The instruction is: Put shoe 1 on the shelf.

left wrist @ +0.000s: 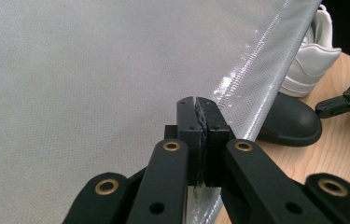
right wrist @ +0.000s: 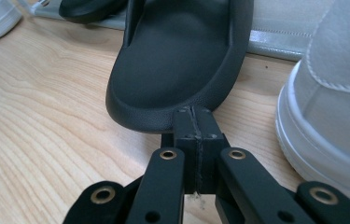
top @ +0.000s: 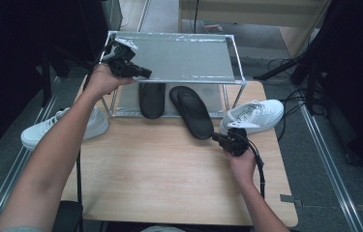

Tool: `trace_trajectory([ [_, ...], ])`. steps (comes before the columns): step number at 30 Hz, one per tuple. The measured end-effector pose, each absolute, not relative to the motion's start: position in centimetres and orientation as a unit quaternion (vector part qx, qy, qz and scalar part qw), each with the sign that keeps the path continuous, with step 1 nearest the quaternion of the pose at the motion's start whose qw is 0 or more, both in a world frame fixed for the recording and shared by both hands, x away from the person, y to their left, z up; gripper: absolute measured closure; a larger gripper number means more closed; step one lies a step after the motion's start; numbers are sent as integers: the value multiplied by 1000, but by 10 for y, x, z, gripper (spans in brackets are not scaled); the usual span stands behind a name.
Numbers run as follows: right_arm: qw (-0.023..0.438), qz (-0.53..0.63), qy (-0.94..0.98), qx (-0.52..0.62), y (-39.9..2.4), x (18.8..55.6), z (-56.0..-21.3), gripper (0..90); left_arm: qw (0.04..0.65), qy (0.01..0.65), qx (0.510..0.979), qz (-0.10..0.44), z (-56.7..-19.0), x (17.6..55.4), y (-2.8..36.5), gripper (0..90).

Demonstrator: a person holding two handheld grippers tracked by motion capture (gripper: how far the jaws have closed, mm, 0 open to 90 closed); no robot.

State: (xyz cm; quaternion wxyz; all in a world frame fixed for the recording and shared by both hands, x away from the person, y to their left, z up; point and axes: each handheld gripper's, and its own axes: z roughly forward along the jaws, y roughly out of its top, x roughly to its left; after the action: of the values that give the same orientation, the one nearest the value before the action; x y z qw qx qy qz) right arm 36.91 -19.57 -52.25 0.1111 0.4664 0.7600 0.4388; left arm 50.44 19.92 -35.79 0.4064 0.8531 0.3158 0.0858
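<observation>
Right gripper [right wrist: 195,112] closed against slipper [right wrist: 177,60]

I stood at the near edge of the table [top: 169,183], with the two-tier shoe rack [top: 184,58] at its far edge. My left gripper [top: 143,73] hung over the front left corner of the rack's top shelf. Under that shelf, on the lower tier, lay one slipper [top: 151,99]; the other slipper [top: 192,112] lay to its right, its heel end out on the table. My right gripper [top: 215,137] sat at that heel end. One sneaker [top: 254,116] lay just right of it; another sneaker [top: 68,126] lay at the table's left edge.
</observation>
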Motion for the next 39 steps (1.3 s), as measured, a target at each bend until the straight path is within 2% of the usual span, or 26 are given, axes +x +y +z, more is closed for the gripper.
trace_trajectory([
  [39, 119, 437, 759, 468, -126, 420, -520, 900, 412, 316, 850, 89, -359, 505, 200, 897],
])
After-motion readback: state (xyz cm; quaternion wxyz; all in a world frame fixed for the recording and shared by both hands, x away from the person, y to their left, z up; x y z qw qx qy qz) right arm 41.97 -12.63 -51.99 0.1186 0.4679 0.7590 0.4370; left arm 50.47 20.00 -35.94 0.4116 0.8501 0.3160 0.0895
